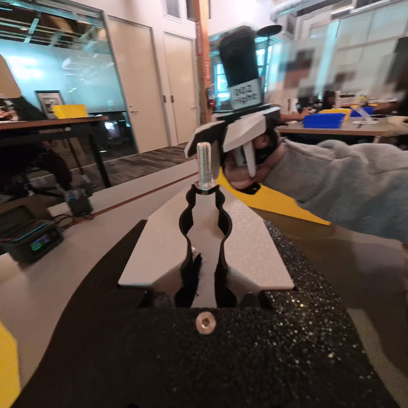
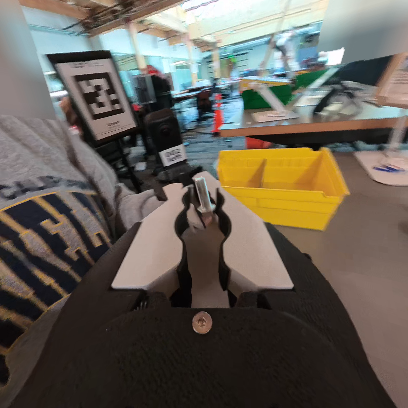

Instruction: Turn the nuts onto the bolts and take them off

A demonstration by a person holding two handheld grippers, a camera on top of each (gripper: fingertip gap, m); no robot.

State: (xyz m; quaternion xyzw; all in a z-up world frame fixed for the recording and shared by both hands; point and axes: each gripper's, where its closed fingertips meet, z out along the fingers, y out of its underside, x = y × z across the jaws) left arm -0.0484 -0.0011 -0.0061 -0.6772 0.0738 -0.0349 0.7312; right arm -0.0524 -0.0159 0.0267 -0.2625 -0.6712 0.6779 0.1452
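My left gripper [image 1: 205, 191] is shut on the hex head of a silver bolt [image 1: 204, 163] and holds it upright, threads up, above the grey table [image 1: 44, 287]. My right gripper [image 1: 218, 141] hangs tilted just behind the bolt's top. In the right wrist view the bolt [image 2: 202, 193] stands between my right gripper's [image 2: 202, 198] tips, with a gap on each side of the shank. The left gripper's fingers [image 2: 196, 221] show beneath the bolt's head. I see no nut in either view.
A yellow divided bin [image 2: 276, 187] sits on the table just right of the grippers; it also shows in the left wrist view [image 1: 276, 203]. A black case with a small screen [image 1: 33, 240] lies at the left. A grey sleeve [image 1: 331, 176] reaches in from the right. Less than 4 cm separates the two grippers' tips.
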